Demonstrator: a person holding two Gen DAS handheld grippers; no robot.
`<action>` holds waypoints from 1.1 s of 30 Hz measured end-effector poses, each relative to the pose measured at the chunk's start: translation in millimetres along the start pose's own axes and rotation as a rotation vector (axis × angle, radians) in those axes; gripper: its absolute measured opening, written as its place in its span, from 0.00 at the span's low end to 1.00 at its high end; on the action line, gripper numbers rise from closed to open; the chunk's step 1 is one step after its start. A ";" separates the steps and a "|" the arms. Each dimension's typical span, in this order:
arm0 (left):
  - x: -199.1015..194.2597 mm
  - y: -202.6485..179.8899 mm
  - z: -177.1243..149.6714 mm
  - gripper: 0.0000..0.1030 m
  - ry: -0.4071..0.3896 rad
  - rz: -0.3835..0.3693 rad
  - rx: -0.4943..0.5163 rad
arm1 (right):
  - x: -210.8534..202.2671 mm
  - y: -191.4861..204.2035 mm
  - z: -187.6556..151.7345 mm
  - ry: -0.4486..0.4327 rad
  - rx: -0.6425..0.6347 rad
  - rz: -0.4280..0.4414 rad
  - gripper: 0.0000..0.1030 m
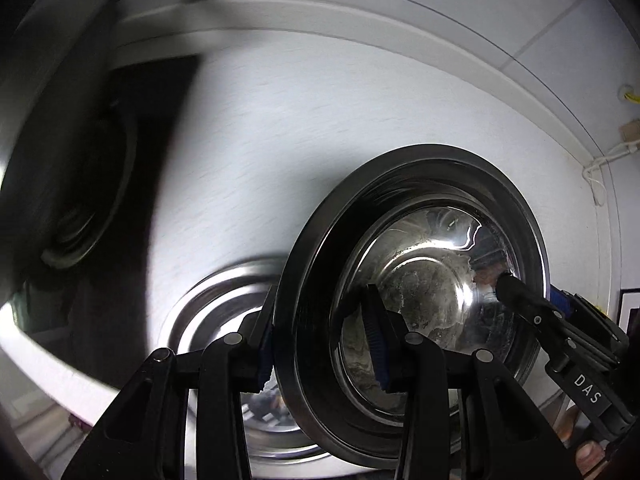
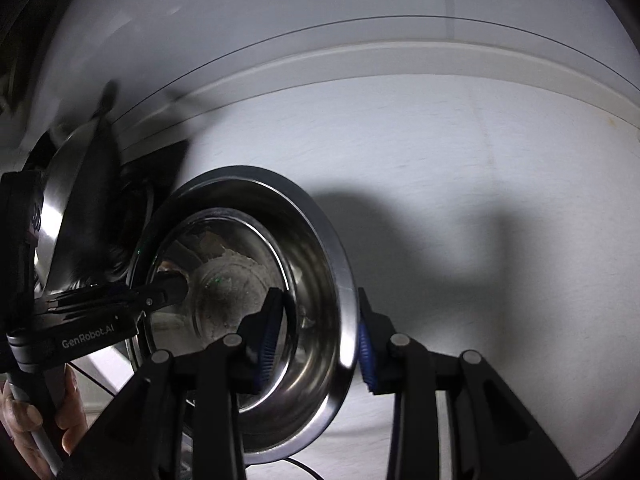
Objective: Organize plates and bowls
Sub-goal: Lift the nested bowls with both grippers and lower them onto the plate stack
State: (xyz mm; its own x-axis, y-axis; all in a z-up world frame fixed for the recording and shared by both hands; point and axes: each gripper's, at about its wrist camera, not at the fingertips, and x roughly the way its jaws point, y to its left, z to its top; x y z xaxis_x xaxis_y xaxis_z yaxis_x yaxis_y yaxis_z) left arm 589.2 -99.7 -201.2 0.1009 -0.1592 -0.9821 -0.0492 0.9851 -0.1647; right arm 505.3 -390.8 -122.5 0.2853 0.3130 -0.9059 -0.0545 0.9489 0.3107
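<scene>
A shiny steel bowl [image 1: 424,280] with a wide flat rim is held up, tilted, above the white table [image 1: 300,128]. My left gripper [image 1: 320,344] is shut on its left rim, one pad inside, one outside. My right gripper [image 2: 318,344] is shut on the opposite rim of the same bowl [image 2: 256,292]. The right gripper's finger also shows inside the bowl in the left wrist view [image 1: 516,292]. The left gripper also shows at the left of the right wrist view [image 2: 168,292]. A second steel plate [image 1: 216,312] lies on the table under the bowl.
A dark mat with a round dark dish [image 1: 84,208] lies at the left of the table. Another steel dish [image 2: 68,200] stands tilted at the left. The white wall and ledge [image 1: 360,28] run behind. Cables [image 1: 600,168] hang at the far right.
</scene>
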 end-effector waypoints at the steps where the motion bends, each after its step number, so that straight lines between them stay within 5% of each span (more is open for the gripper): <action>1: -1.6 11.5 -7.9 0.33 0.002 0.005 -0.014 | 2.4 10.4 -4.9 0.007 -0.015 0.003 0.31; 13: 31.2 82.1 -66.0 0.33 0.060 0.017 -0.114 | 59.8 64.2 -51.5 0.123 -0.077 0.001 0.31; 29: 37.7 53.9 -67.8 0.33 0.014 0.104 -0.030 | 72.8 46.6 -65.0 0.145 0.101 0.068 0.34; 33: 31.3 56.5 -64.6 0.41 0.002 0.101 -0.040 | 66.8 43.2 -63.4 0.144 0.154 0.071 0.34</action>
State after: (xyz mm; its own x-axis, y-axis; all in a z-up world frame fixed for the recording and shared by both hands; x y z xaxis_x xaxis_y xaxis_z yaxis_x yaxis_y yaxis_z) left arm 525.4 -53.2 -247.1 0.0912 -0.0589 -0.9941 -0.0983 0.9928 -0.0679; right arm 461.3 -326.3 -187.8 0.1460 0.3913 -0.9086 0.0806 0.9107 0.4051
